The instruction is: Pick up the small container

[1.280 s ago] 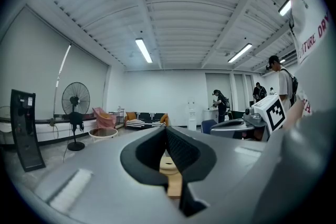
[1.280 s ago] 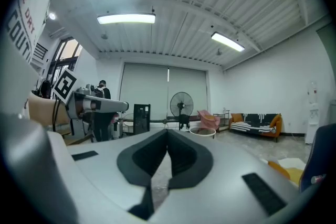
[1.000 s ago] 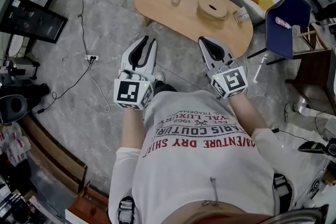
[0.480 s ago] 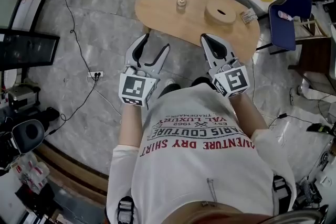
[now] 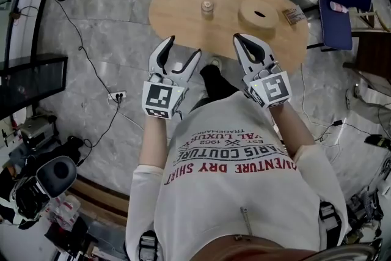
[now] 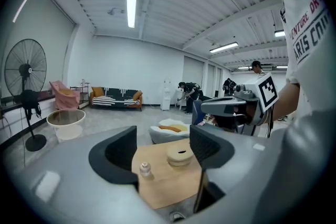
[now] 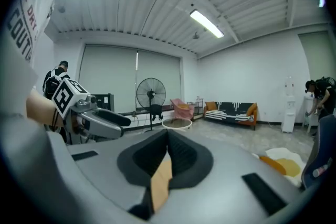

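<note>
- The left hand-held gripper [image 5: 182, 47] is held in the air by the near edge of an oval light-wood bench [image 5: 183, 3]. Its two dark-lined jaws stand well apart and have just been opening. Nothing is between the pads and they touch nothing.
- The right hand-held gripper [image 5: 241, 41] is beside it on the right, also off the bench. Its jaws are closed tip to tip and empty.
- The small pale capped container [image 5: 208, 7] stands upright on the bench, farther out than the left hand-held gripper and clear of it.
- A round wooden block with a slot in its top [image 5: 259, 12] sits to the container's right, apart from it.
- In the left gripper view the container [image 6: 144, 169] shows low in the gap of the left hand-held gripper [image 6: 165, 134], nearer the left jaw. The block [image 6: 179, 155] lies beyond it on the bench [image 6: 163, 191].
- In the right gripper view only a sliver of wood shows below the closed tips of the right hand-held gripper [image 7: 167, 136]; neither container nor block appears there.
- Only the head view shows a small printed packet [image 5: 294, 15] at the bench's right end.
- Only the gripper views take in the room: a black pedestal fan [image 7: 150, 94] and a striped sofa [image 6: 116, 98] by the far wall.
</note>
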Tool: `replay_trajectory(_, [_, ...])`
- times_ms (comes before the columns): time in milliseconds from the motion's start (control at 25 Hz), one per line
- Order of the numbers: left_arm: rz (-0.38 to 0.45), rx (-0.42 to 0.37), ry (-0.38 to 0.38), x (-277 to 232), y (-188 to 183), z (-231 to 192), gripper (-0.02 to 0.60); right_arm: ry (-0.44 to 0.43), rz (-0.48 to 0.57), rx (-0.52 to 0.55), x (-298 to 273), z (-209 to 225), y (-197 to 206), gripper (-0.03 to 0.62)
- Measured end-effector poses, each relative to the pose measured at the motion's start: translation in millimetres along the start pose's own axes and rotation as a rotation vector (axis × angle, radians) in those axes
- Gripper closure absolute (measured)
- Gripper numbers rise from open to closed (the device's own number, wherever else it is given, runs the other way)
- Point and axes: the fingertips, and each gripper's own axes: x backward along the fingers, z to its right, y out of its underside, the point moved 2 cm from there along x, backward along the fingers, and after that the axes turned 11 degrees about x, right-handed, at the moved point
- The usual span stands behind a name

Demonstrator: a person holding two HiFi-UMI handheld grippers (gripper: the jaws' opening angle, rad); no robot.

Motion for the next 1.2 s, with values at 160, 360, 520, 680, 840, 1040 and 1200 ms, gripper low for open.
replay_trajectory(160, [-0.059,-0.041,0.003,-53,-4,-29,0.248,0.007,-0.008,-0.038,-35,40,31,0.586])
replay_trajectory(360, [-0.098,-0.032,0.015,-111,14,-56,0.228,0.016,-0.036,-0.059,-80,81,50,0.586])
replay_trajectory(520, [-0.109,-0.001,-0.003,-151,44,-73,0.208,0.018,-0.088,-0.077,-102,97,85,0.586])
replay_trajectory(680, [-0.099,-0.002,-0.014,-186,81,-91,0.142,0.067,-0.139,-0.1,-115,112,129,0.586])
replay_trajectory(840, [-0.162,-0.018,0.026,-218,132,-110,0.126,0.13,-0.182,-0.132,-128,122,176,0.586])
replay_trajectory(1040, [-0.241,-0.018,0.062,-252,200,-134,0.126,0.204,-0.211,-0.189,-145,127,229,0.586])
replay_trajectory(1200, [-0.225,-0.032,0.041,-281,240,-152,0.124,0.232,-0.228,-0.205,-157,122,274,0.586])
